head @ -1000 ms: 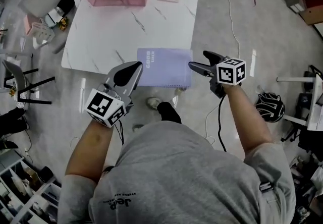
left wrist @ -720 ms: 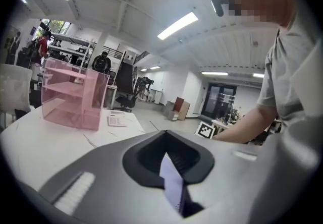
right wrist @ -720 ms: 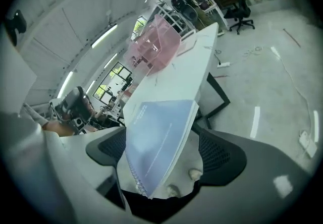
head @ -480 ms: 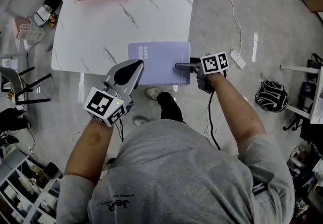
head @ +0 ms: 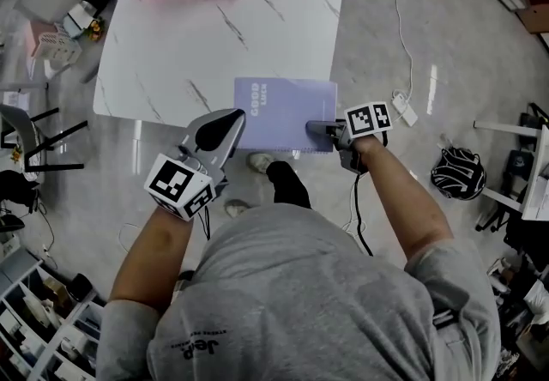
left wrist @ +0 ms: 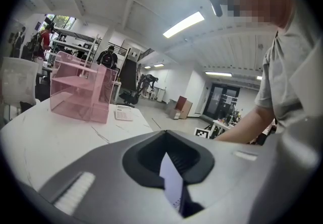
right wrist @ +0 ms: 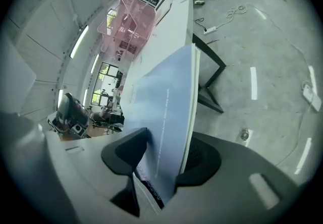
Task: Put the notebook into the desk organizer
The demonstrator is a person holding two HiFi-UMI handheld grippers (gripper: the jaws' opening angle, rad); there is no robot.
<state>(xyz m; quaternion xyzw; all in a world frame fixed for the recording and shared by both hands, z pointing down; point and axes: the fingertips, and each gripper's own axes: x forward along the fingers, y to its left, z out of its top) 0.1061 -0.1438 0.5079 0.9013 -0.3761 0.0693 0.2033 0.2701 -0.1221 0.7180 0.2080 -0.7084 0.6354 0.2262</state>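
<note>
Jaws of the right gripper are closing on the thin lilac notebook, cover printed "GOOD", at the near edge of the marble-patterned table. The left gripper, clenched shut, hovers just left of it.

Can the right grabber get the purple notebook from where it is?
Yes, it looks so. The notebook sticks out past the near edge of the table, and that overhanging part sits between the jaws of the right gripper, which are closing on it. Nothing else is in the way.
</note>
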